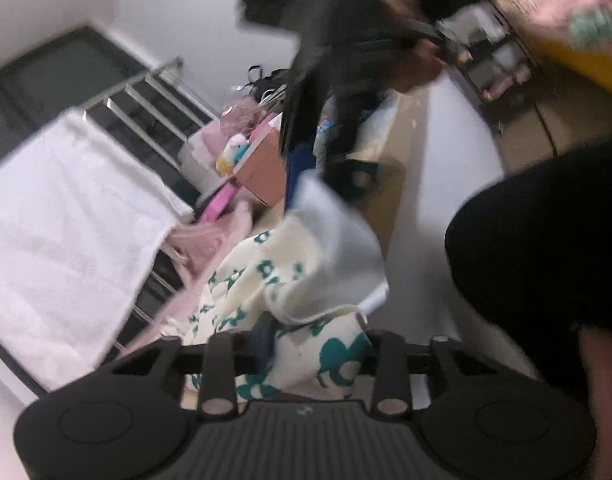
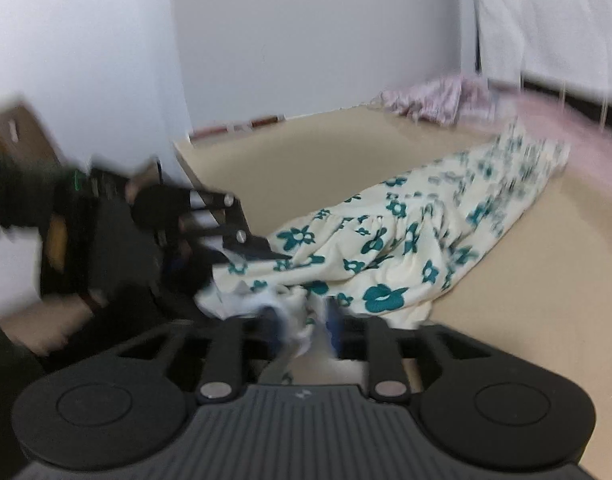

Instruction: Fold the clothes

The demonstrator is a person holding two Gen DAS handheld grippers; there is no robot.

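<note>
— Where's the dress (image 2: 406, 248) relative to your claws?

— It stretches across the table (image 2: 306, 160) toward the far right edge. The near end is bunched in my right claw (image 2: 301, 328), fingers clamped on it.

— And your left claw (image 1: 306, 344)?

— Also clamped on the dress, at the near left edge.

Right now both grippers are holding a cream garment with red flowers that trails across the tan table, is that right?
Not quite: the flowers are teal, not red. The right wrist view shows the cream garment with teal flowers trailing across the tan table, bunched at the right gripper and the left gripper.
</note>
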